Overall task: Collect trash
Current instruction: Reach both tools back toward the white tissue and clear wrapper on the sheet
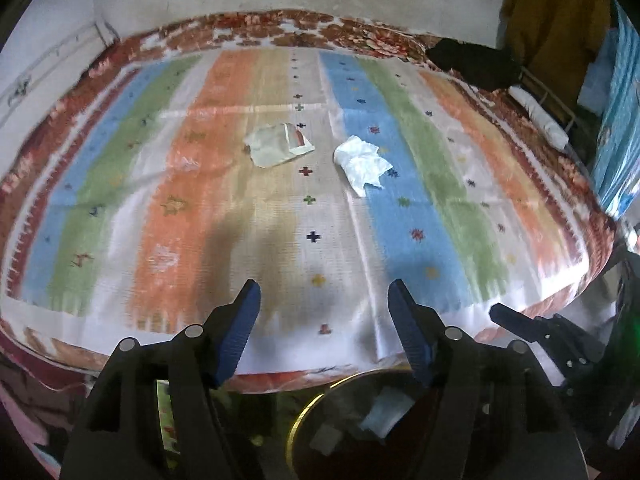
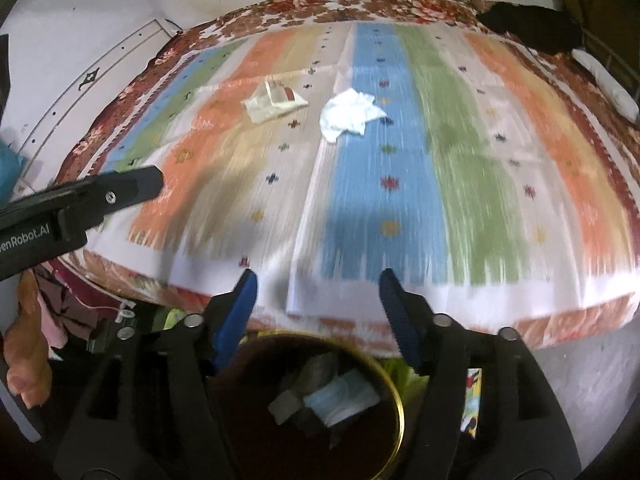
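Note:
Two pieces of trash lie on the striped bed cover: a crumpled cream wrapper with a red mark [image 1: 278,145] [image 2: 274,100] and, to its right, a crumpled white tissue [image 1: 362,163] [image 2: 348,114]. A round bin with a gold rim [image 1: 308,408] [image 2: 394,392] stands below the bed's near edge, with several pieces of paper trash inside. My left gripper [image 1: 324,292] is open and empty above the bed edge and bin. My right gripper [image 2: 318,280] is open and empty too, directly over the bin. Both are well short of the trash on the bed.
The bed [image 1: 540,240] fills both views, with a floral red border. A black cloth [image 1: 472,62] and a white roll [image 1: 540,114] lie at the far right corner. A yellow garment [image 1: 556,20] hangs behind. A hand [image 2: 26,356] holds the left gripper's body [image 2: 80,204].

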Demonstrator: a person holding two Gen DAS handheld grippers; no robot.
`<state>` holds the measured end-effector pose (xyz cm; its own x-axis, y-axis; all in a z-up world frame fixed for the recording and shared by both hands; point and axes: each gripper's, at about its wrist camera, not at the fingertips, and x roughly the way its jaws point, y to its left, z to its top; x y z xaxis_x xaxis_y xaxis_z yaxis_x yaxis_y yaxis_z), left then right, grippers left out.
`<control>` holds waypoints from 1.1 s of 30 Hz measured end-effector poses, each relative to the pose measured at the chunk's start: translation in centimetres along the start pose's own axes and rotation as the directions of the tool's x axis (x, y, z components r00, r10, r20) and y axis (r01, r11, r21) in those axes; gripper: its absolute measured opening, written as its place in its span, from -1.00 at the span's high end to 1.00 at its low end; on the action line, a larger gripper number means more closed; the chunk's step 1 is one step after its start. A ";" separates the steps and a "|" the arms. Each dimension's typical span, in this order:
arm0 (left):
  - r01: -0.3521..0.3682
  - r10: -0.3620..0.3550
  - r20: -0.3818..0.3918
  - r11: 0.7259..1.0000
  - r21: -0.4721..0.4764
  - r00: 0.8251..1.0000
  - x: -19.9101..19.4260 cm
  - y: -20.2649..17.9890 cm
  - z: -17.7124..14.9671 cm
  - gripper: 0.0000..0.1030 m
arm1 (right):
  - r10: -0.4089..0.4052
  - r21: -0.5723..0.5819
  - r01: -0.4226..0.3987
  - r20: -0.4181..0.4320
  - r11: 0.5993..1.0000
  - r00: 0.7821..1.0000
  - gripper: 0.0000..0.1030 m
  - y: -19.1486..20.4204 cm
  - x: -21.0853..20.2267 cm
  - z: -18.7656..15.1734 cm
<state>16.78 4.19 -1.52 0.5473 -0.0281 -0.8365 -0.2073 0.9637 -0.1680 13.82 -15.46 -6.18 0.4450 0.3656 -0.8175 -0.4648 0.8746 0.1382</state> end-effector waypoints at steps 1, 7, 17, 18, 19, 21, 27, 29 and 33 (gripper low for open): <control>0.009 -0.009 -0.001 1.000 -0.014 1.000 0.4 0.2 0.4 -0.28 | -0.001 -0.001 0.001 0.001 1.000 1.000 -0.24 0.0 0.2 0.4; 0.018 -0.016 0.058 0.999 -0.040 0.998 1.6 0.9 2.9 -0.40 | -0.020 0.012 0.020 0.007 1.000 1.000 -0.34 -1.3 2.2 3.8; -0.014 0.023 0.052 0.988 -0.151 0.998 6.3 4.3 6.9 -0.52 | -0.021 0.032 0.021 0.000 0.999 1.000 -0.52 -2.8 6.2 8.0; -0.012 0.021 0.058 0.988 -0.157 0.998 6.8 4.5 7.2 -0.56 | -0.026 0.028 0.026 0.001 0.999 1.000 -0.54 -2.9 6.8 8.4; -0.009 0.019 0.063 0.987 -0.162 0.998 7.1 4.6 7.5 -0.60 | -0.030 0.025 0.030 0.002 0.999 1.000 -0.56 -2.9 7.2 8.7; -0.002 0.016 0.076 0.985 -0.171 0.997 7.7 4.9 8.2 -0.66 | -0.037 0.019 0.036 0.005 0.999 0.999 -0.62 -3.0 8.0 9.4; -0.025 0.036 0.060 0.982 -0.187 0.998 10.0 5.1 10.3 -0.79 | -0.041 -0.005 0.042 0.014 0.999 0.999 -0.71 -3.0 10.1 11.9; -0.030 0.042 0.059 0.982 -0.187 0.997 10.7 5.2 11.1 -0.82 | -0.033 0.003 0.033 0.014 0.999 0.999 -0.72 -3.1 10.8 12.5; -0.042 0.054 0.057 0.980 -0.192 0.997 12.4 5.6 12.7 -0.87 | -0.023 0.021 0.023 -0.007 1.000 1.000 -0.74 -3.4 13.1 13.5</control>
<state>32.71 12.61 -6.26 0.5806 0.0394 -0.8132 -0.3822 0.8951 -0.2295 31.53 -9.39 -9.81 0.4502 0.3437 -0.8242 -0.4386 0.8891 0.1311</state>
